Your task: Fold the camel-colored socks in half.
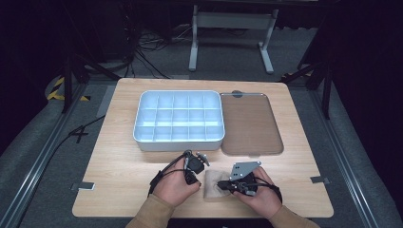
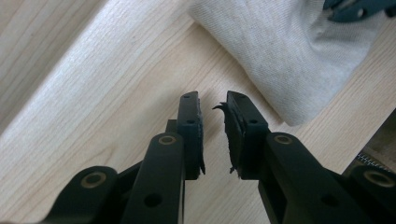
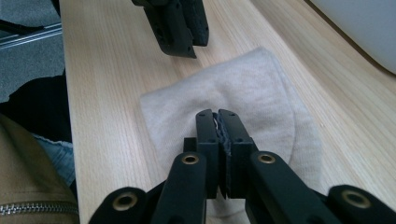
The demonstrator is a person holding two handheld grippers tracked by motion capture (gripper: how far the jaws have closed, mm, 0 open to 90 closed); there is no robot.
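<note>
A folded beige cloth (image 1: 214, 189) lies on the wooden table (image 1: 119, 161) near its front edge, between the person's two hands. My right gripper (image 3: 215, 114) stands over the cloth (image 3: 252, 88) with its jaws pressed together; a sliver of the pale fabric shows between the tips, and the cloth puckers toward them. My left gripper (image 2: 214, 105) hovers over bare wood just off the cloth's rounded corner (image 2: 289, 56), its jaws a narrow gap apart with nothing between them. In the high view the left gripper (image 1: 191, 178) sits left of the cloth and the right gripper (image 1: 224, 184) at its right side.
A white tray (image 1: 178, 141) divided into several compartments stands at mid-table. Beside it on the right lies a flat brownish translucent lid (image 1: 249, 123). Bare wood runs to the left and right of the hands. The table's front edge is close behind them.
</note>
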